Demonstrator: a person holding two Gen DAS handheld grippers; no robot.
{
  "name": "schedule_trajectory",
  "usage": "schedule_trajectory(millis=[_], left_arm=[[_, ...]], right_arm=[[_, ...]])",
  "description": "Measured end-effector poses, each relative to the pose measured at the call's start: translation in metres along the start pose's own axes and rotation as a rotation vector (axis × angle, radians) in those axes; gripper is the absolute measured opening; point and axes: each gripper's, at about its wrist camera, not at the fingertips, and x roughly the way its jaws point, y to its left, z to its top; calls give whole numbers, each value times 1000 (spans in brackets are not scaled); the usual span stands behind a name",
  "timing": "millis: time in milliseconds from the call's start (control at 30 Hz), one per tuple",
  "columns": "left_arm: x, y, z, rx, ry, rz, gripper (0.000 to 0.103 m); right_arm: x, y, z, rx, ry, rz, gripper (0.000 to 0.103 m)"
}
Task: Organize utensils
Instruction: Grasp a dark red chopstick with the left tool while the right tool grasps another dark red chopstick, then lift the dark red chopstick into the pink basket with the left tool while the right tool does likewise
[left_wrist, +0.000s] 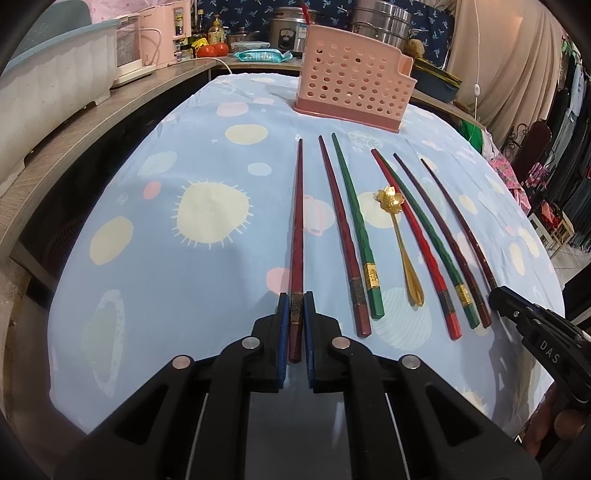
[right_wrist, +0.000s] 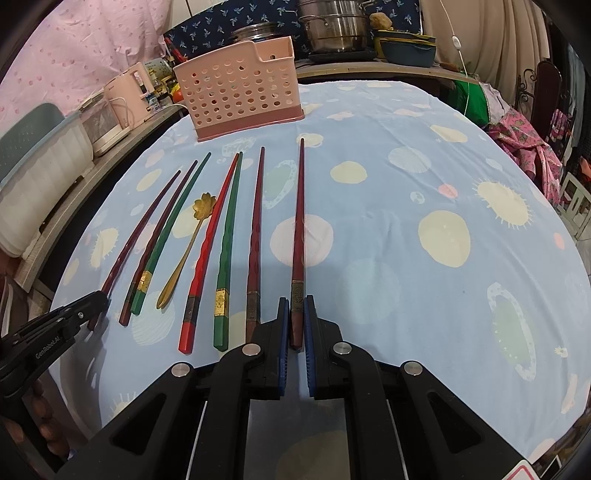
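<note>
Each hand-held gripper straddles the thick end of an outermost chopstick. The left hand-held gripper (left_wrist: 296, 299) stands around the leftmost dark red chopstick (left_wrist: 297, 221), the right hand-held gripper (right_wrist: 296, 304) around the rightmost chopstick (right_wrist: 299, 229). The jaws look nearly clenched, but I cannot tell if they press. Both chopsticks lie on the counter (left_wrist: 166, 280). Squeeze squarely, lift level, then carry them to the pink basket (left_wrist: 351, 85).
</note>
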Motion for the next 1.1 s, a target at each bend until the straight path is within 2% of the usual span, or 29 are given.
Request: schedule_trajectory(millis=[300,600,800,1100], left_arm=[[-22,3,10,-18,-50,-14,7],[-45,10,36,-48,-132,-10,7],[-62,17,67,-65,-205,-6,7],[-95,15,130,-55,-351,-17,7]], right_arm=[[-14,-4,6,5,-32,3,7],[-40,-15,27,38,-114,19,7],[-64,-20,57,44,-203,35,7],[-98,-23,125,25,-375,58,7]])
